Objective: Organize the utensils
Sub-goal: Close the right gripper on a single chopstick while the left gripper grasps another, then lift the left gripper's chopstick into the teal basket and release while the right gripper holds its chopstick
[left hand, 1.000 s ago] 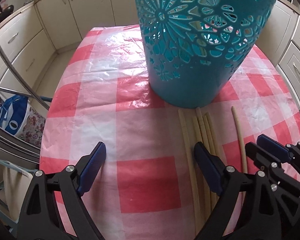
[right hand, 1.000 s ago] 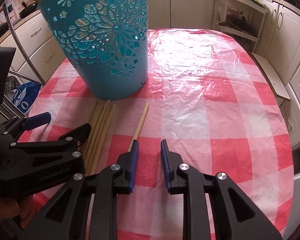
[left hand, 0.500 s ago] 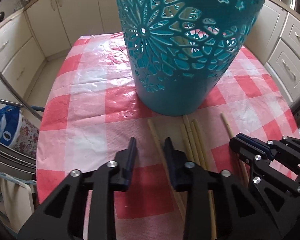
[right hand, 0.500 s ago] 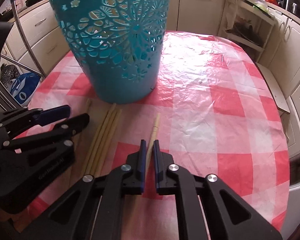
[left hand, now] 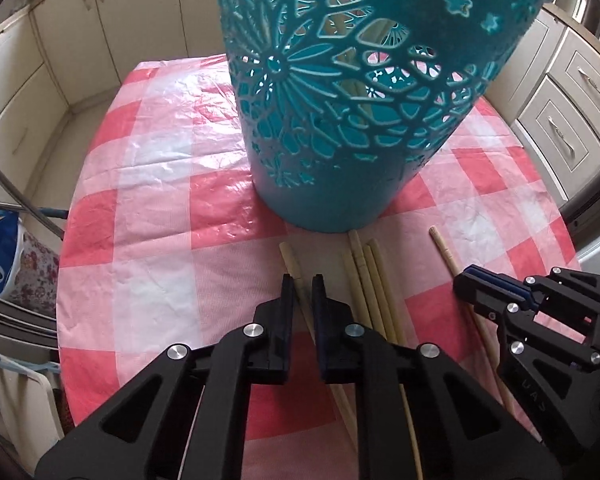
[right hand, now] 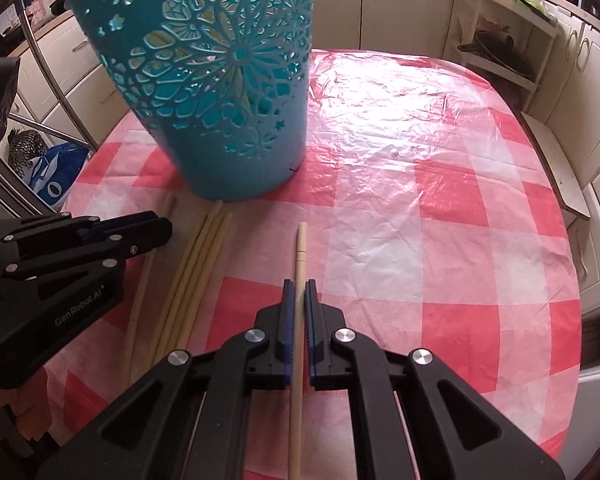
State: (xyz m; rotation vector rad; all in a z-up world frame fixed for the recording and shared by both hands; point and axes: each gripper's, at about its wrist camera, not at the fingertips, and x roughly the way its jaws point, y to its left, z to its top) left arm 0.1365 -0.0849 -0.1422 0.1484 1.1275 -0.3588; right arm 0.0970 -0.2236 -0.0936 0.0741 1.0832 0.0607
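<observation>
The left gripper (left hand: 302, 294) pinches one chopstick (left hand: 291, 266); the right gripper (right hand: 299, 300) seems clamped on another chopstick (right hand: 300, 256). Three loose chopsticks (right hand: 198, 256) lie between them, near the teal holder (right hand: 224, 92) on the desk (right hand: 440, 200).

A home kitchen, seemingly: cream cabinets (left hand: 580, 92), checked plastic tablecloth (right hand: 440, 208), open shelf rack (right hand: 504, 52) of cookware.

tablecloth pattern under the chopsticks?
Red, pink and white checks on the tablecloth, under a clear plastic film; right wrist view shows it best.
</observation>
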